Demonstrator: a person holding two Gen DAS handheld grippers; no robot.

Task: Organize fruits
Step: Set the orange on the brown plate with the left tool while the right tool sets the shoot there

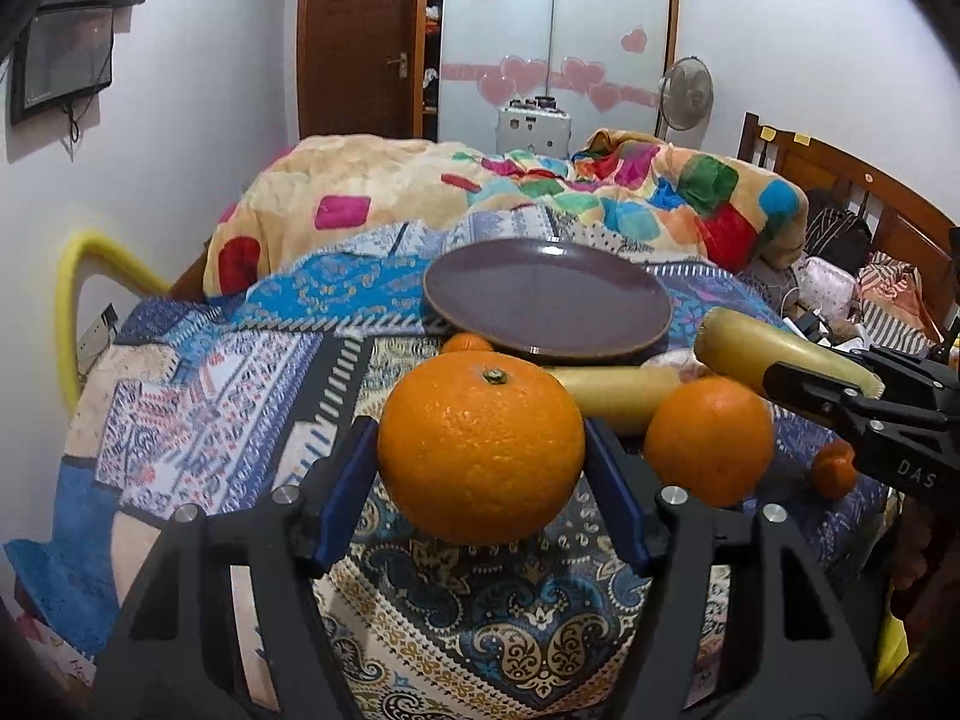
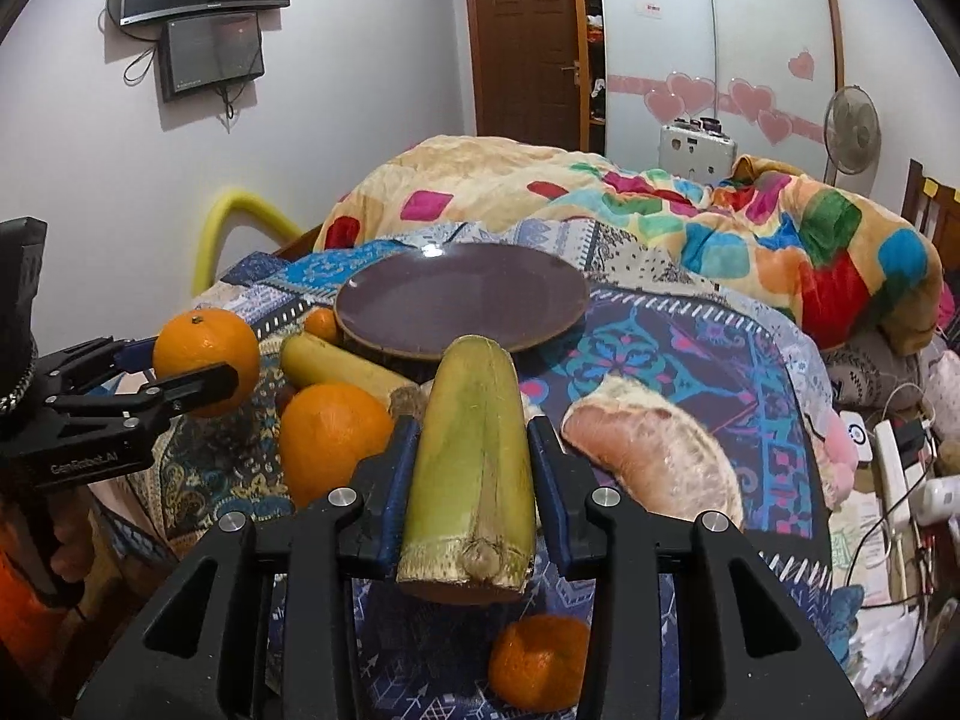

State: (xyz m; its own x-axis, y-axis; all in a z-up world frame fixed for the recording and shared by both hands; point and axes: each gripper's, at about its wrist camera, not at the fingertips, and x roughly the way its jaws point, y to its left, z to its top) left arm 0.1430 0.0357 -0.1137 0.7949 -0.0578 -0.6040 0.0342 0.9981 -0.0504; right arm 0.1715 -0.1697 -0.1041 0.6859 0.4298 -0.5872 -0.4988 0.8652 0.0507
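My left gripper (image 1: pixel 480 456) is shut on a large orange (image 1: pixel 480 447) and holds it above the patterned cloth; it also shows in the right wrist view (image 2: pixel 204 354). My right gripper (image 2: pixel 471 450) is shut on a yellow-green sugarcane piece (image 2: pixel 471 456), also seen at the right of the left wrist view (image 1: pixel 774 351). A dark purple plate (image 1: pixel 546 294) (image 2: pixel 462 294) lies empty on the cloth beyond both. On the cloth lie a second orange (image 1: pixel 708 441) (image 2: pixel 333 438), a banana (image 2: pixel 342 366), a pomelo segment (image 2: pixel 654 456) and a small tangerine (image 2: pixel 540 660).
The patterned cloth (image 1: pixel 240 396) covers a bed, with a colourful blanket (image 1: pixel 660 192) heaped behind the plate. Another small tangerine (image 1: pixel 467 343) sits at the plate's near-left rim. A yellow tube (image 1: pixel 66 312) stands at the left, cables and clutter (image 2: pixel 888 468) at the right.
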